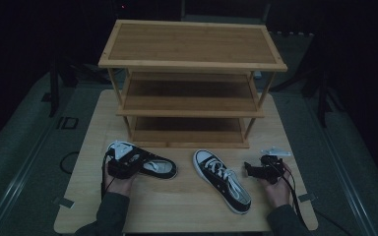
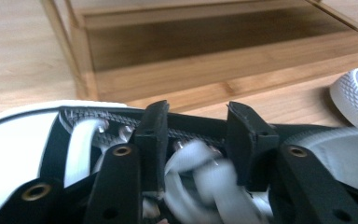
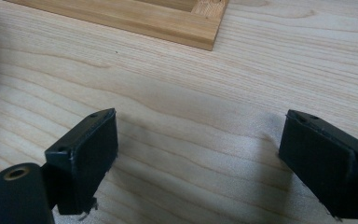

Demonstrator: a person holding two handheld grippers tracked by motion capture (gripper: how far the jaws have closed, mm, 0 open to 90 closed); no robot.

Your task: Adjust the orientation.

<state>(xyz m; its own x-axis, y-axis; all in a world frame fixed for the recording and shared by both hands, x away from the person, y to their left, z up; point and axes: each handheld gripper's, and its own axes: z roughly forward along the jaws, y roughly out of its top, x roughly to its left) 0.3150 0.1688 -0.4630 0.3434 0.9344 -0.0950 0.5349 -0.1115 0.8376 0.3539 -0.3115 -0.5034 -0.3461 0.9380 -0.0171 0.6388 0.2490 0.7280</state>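
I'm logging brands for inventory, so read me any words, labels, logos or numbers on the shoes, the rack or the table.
No readable text in any view.
Black-and-white canvas sneakers: no legible logo.
Three-tier bamboo rack: bare.
Pale wooden table: bare.

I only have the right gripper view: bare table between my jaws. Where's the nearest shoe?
Observer: A black sneaker lies on the table, between the two grippers.
Operator: And the left gripper?
Observer: The left gripper is down on the other sneaker, jaws straddling its laces, not closed.
Operator: Anything on the rack?
Observer: The wooden rack has three shelves, all bare.
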